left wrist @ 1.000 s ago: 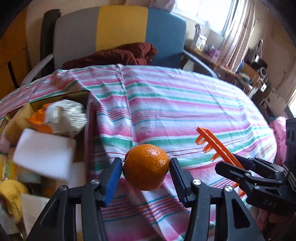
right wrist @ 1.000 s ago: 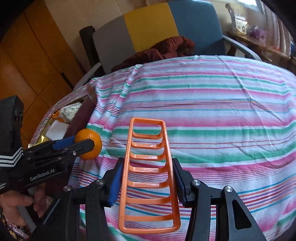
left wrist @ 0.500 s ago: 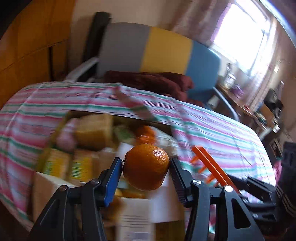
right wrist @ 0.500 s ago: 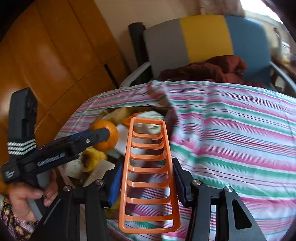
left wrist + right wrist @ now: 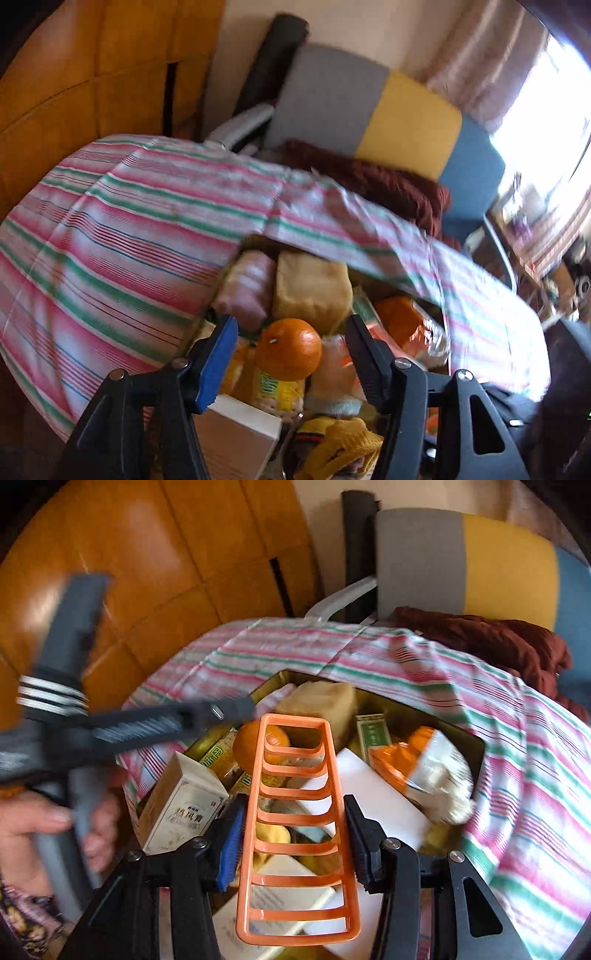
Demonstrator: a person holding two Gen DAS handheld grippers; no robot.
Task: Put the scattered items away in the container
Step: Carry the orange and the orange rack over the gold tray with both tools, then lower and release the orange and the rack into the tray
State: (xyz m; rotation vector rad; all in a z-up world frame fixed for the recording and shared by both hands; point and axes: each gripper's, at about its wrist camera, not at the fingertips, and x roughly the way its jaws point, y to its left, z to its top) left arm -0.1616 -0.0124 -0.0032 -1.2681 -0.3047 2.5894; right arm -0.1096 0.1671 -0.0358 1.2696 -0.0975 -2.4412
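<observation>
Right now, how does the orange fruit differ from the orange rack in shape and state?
The orange is round and solid; the rack is a flat open ladder frame. The orange lies loose in the container; the rack is clamped in the right gripper above it. Both are orange.

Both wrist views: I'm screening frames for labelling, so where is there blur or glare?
Left wrist view: the striped cloth is smeared by motion, the window is blown out, the orange stays fairly sharp. Right wrist view: the left gripper is heavily motion-blurred, glare streaks the wooden panel, the orange rack is crisp.
</observation>
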